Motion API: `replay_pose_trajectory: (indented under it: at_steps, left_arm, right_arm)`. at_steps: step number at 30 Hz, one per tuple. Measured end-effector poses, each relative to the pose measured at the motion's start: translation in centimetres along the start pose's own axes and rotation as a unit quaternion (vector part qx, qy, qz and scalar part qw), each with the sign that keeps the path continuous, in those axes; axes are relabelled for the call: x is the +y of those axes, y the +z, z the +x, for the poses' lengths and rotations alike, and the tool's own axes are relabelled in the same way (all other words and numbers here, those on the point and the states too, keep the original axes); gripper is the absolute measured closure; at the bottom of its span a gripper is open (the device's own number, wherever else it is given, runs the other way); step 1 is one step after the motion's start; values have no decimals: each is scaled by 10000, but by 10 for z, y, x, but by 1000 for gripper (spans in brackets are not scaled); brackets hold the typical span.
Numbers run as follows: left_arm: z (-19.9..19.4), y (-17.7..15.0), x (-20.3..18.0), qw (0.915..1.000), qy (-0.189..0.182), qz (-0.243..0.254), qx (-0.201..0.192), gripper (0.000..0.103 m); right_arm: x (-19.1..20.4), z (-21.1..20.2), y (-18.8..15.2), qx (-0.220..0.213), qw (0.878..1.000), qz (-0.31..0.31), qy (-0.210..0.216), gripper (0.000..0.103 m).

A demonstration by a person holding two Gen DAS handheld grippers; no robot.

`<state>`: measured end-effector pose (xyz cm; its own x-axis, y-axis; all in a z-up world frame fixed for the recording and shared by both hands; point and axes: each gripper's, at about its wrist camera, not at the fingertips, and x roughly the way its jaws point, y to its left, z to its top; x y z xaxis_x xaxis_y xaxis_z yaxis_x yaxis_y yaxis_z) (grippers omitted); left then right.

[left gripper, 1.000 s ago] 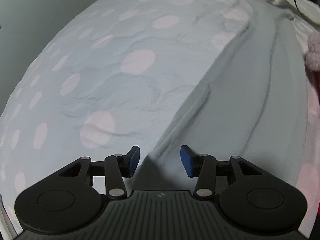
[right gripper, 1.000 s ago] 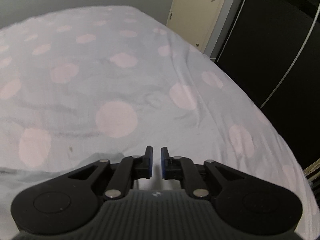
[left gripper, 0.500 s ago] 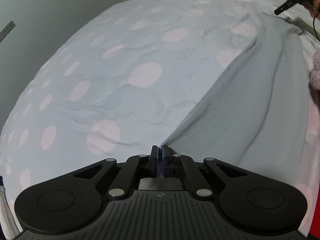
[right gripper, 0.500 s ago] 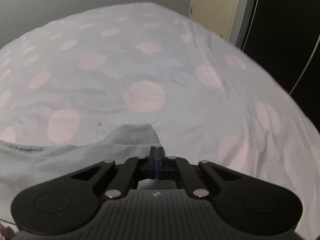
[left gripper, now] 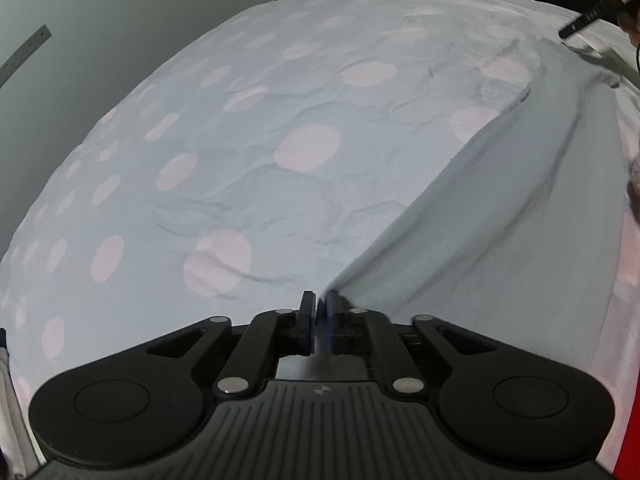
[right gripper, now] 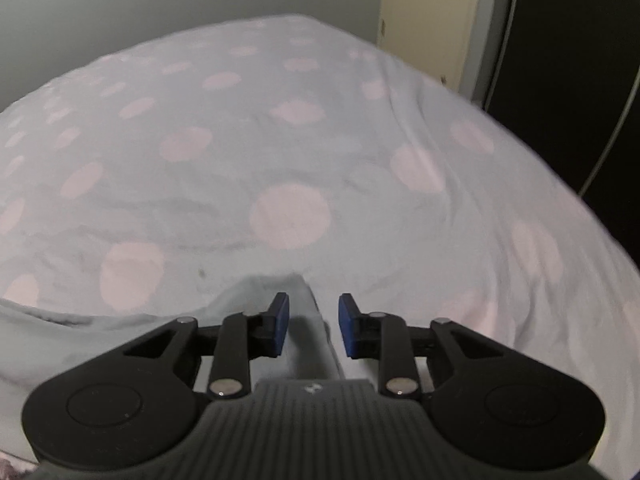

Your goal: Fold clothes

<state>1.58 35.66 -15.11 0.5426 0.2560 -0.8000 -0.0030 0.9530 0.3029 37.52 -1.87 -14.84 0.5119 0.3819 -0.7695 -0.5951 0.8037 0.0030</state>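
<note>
Since half a second ago the right hand-held gripper [right gripper: 313, 322] goes from pressed together to spread, its blue pads standing either side of a corner of the grey garment [right gripper: 276, 300]; the left hand-held gripper [left gripper: 320, 312] remains closed, pinching the garment's near corner, which looks slightly lifted off the bed [left gripper: 280, 184].

Garment lies on the spotted bedsheet, running from the left gripper away to the right as one long smooth panel with a crisp left edge [left gripper: 440, 184]; far end bunched near a dark cable [left gripper: 588, 20].

Left pinch probably keeps the cloth taut so the edge stays straight; right jaws apart suit either letting go of a laid corner or lining up to take it; blur there leaves this open.

No brand or label on the cloth; only a small emblem on each gripper body, too small to read.
</note>
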Motion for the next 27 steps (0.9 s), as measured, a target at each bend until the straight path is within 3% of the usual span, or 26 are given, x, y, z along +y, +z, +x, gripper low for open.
replay_pose_trajectory:
  at_steps: [1,2,4,8,13,15,20,22,24,27]
  left_arm:
    - [-1,-1,0,10000,9,40,-35,90]
    - [-2,-2,1,9999,-20,96,-50,85]
    - [-4,-4,1,9997,-79,216,-68,78]
    - [-1,-5,-3,9984,-63,556,5,77]
    - [14,-2,-14,9976,-46,691,43,77]
    - [24,1,-20,9977,-14,645,189,100]
    - [22,0,-19,9992,172,351,28,101]
    - [18,1,-19,9991,225,348,-18,101]
    - [14,2,-20,9990,279,345,-63,101]
    - [8,3,-21,9987,359,342,-131,101]
  right_arm:
    - [-1,2,-4,68,10000,55,11,75]
    - [-1,3,-7,101,9999,66,56,90]
    - [2,4,-14,103,9999,-31,121,102]
    - [7,-5,-20,-170,9995,-274,-65,103]
    - [-3,-25,-17,-449,9987,-122,-207,103]
    - [-4,-31,-15,-513,9982,-182,-264,103]
    - [-7,-42,-12,-553,9983,-139,-145,103]
    - [-8,-37,-11,-499,9987,-58,-35,96]
    - [-8,-29,-11,-435,9990,60,27,73]
    - [-5,-14,-14,-310,9995,107,-23,69]
